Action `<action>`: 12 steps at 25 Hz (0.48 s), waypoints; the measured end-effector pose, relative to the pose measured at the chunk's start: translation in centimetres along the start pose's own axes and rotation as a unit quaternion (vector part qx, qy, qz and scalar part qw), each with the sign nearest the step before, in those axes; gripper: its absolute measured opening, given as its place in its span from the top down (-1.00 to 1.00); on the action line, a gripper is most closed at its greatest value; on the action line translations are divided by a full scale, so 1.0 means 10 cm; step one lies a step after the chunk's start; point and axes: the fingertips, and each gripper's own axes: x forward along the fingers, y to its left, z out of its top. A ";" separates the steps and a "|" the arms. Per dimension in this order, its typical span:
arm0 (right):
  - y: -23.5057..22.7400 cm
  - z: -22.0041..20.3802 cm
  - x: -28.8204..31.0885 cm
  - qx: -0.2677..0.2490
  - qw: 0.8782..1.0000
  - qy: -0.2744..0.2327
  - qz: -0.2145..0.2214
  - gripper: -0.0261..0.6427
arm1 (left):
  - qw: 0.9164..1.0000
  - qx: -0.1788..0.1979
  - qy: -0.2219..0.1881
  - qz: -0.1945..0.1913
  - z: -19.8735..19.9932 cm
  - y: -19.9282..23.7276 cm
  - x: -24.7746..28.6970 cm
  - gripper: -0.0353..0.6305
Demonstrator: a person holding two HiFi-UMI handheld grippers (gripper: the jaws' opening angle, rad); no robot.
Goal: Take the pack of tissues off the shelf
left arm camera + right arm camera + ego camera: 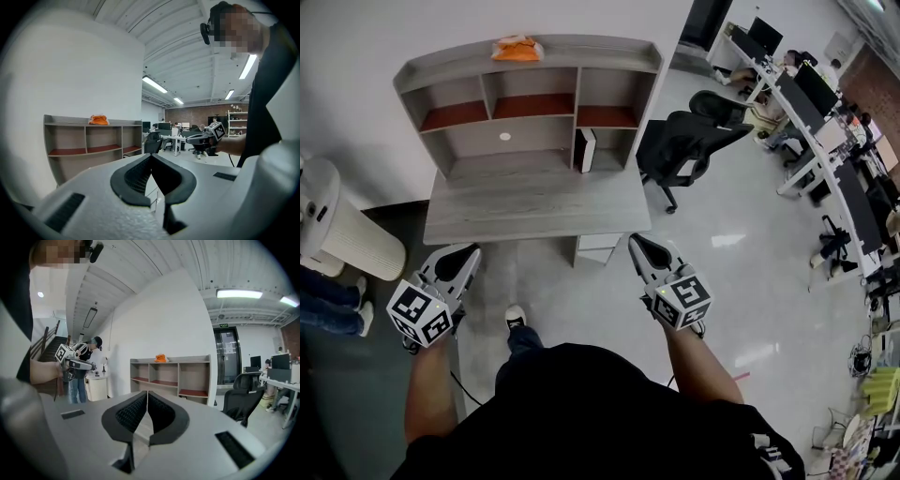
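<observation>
An orange pack of tissues (517,49) lies on top of the grey shelf unit (609,54), left of its middle; I also see the pack (99,120) in the left gripper view and the pack (161,358) in the right gripper view. The shelf stands on a grey desk (534,202) against the white wall. My left gripper (469,253) and right gripper (634,242) hover near the desk's front edge, well short of the shelf. Both are shut with nothing between their jaws. In their own views the left gripper (151,156) and right gripper (146,393) have tips touching.
A black office chair (689,141) stands right of the desk. A white cylindrical appliance (342,234) and a person's legs (333,305) are at the left. Rows of desks with monitors (820,103) fill the far right. A dark item (586,150) stands in the lower right cubby.
</observation>
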 end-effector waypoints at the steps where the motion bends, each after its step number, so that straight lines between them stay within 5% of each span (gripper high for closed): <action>1: 0.00 0.00 0.03 -0.001 1.000 0.002 -0.001 0.88 | 1.000 -0.001 0.000 -0.002 -0.01 0.03 0.01 0.84; 12: -0.04 0.08 0.57 -0.003 1.000 0.014 -0.014 0.88 | 1.000 -0.012 0.001 -0.014 -0.02 0.69 0.21 0.84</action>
